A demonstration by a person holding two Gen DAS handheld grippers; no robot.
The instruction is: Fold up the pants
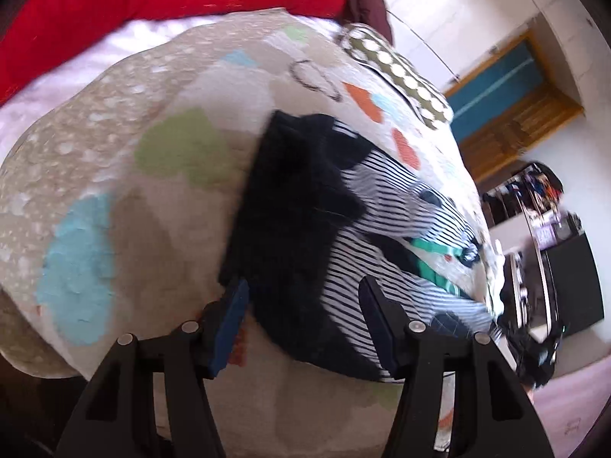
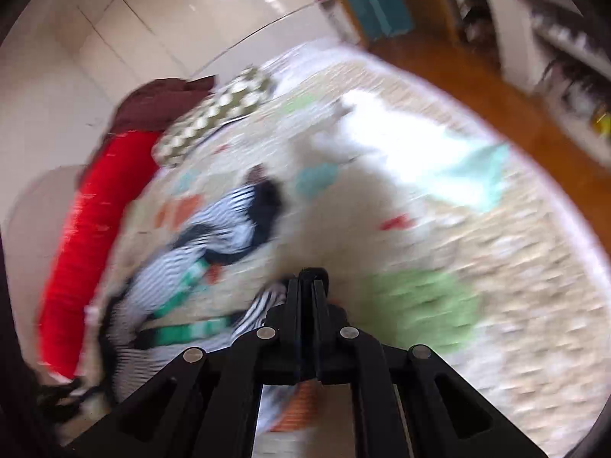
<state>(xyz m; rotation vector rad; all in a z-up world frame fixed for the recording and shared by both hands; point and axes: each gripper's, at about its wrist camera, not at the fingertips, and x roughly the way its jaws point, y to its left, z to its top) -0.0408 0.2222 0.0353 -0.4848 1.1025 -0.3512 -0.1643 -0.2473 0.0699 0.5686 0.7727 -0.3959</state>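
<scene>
A black garment [image 1: 298,221] lies folded on the patterned bedspread [image 1: 172,191], overlapping a black-and-white striped garment [image 1: 385,206] with a green band [image 1: 431,263]. My left gripper [image 1: 305,305] is open and hovers over the near edge of the black cloth, one finger on either side, pads not pressing. In the blurred right wrist view, the striped garment [image 2: 214,225] sprawls to the left with its green band [image 2: 183,330]. My right gripper [image 2: 313,278] is shut; a striped edge [image 2: 263,305] lies just left of its tips, and I see no cloth between the fingers.
A red bolster [image 1: 172,0] and a dotted pillow [image 1: 401,72] lie along the bed's far side. A white and pale-teal cloth [image 2: 382,133] rests farther out on the bedspread. Beyond the bed's edge are a wooden floor [image 2: 477,87] and shelves [image 2: 553,38].
</scene>
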